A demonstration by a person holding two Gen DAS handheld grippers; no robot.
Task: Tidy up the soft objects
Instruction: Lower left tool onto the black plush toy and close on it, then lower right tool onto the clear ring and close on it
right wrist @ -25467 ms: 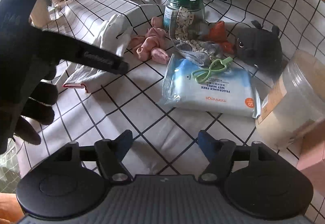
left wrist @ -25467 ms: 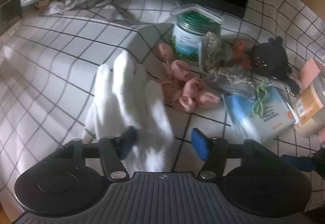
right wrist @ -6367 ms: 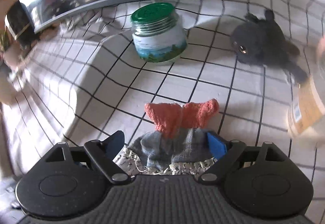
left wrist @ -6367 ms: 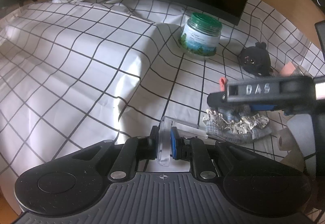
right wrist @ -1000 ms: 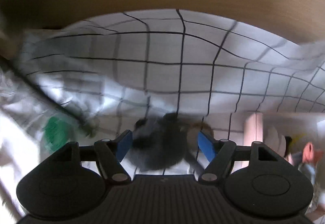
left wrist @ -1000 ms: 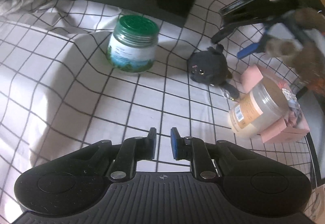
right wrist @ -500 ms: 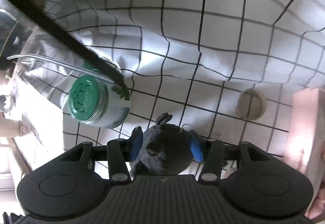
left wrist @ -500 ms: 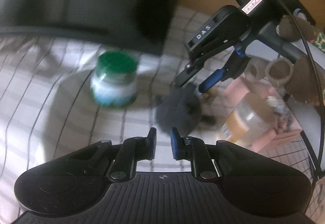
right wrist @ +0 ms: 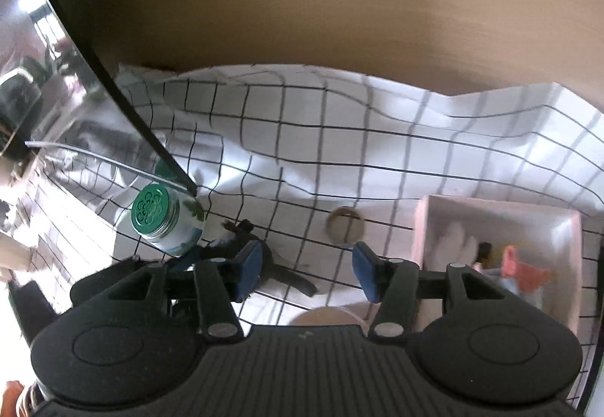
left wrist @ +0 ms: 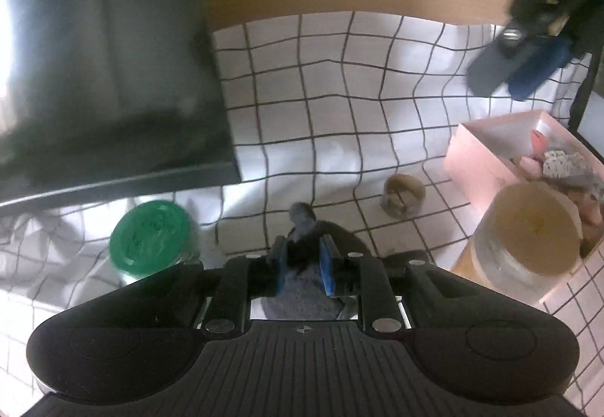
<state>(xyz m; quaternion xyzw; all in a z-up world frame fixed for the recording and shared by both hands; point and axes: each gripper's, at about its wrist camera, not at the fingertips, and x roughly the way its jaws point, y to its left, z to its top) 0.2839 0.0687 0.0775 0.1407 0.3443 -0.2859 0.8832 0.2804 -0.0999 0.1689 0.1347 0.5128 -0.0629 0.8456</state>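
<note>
Grey plush toy (left wrist: 305, 258) sits pinched in the left gripper (left wrist: 304, 266); the pink box (left wrist: 487, 149) lies to its right. Right gripper (right wrist: 305, 271) hovers wide and empty, nearer the box.

Plush toy (left wrist: 302, 224) lay on the gridded cloth (left wrist: 332, 115), between the jar (left wrist: 151, 235) at left and the box (left wrist: 487, 152) at right. Round container (left wrist: 528, 232) stood before the box; a small ring (left wrist: 403, 196) sat behind the toy.

No text seems legible anywhere; both views are blurred.
</note>
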